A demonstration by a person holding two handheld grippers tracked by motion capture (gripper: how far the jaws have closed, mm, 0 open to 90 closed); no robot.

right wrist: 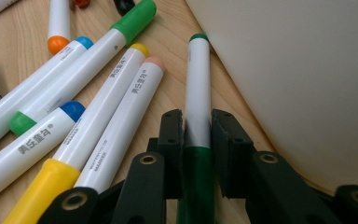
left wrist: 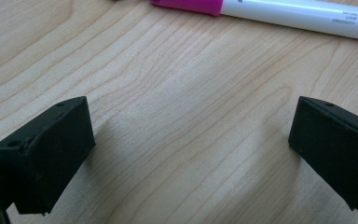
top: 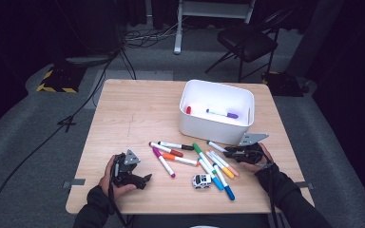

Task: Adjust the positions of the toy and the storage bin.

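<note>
Apparently dark-green marker between right tongs

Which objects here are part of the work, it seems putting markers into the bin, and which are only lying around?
Part of the job:
dark green marker, held by right hand-held gripper
loose markers
white bin
purple marker inside

Lying about:
toy car
folding chair
floor cables

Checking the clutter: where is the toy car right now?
In the high view, the toy car sits near the table's front edge, just left of the blue markers and between the two grippers.
</note>
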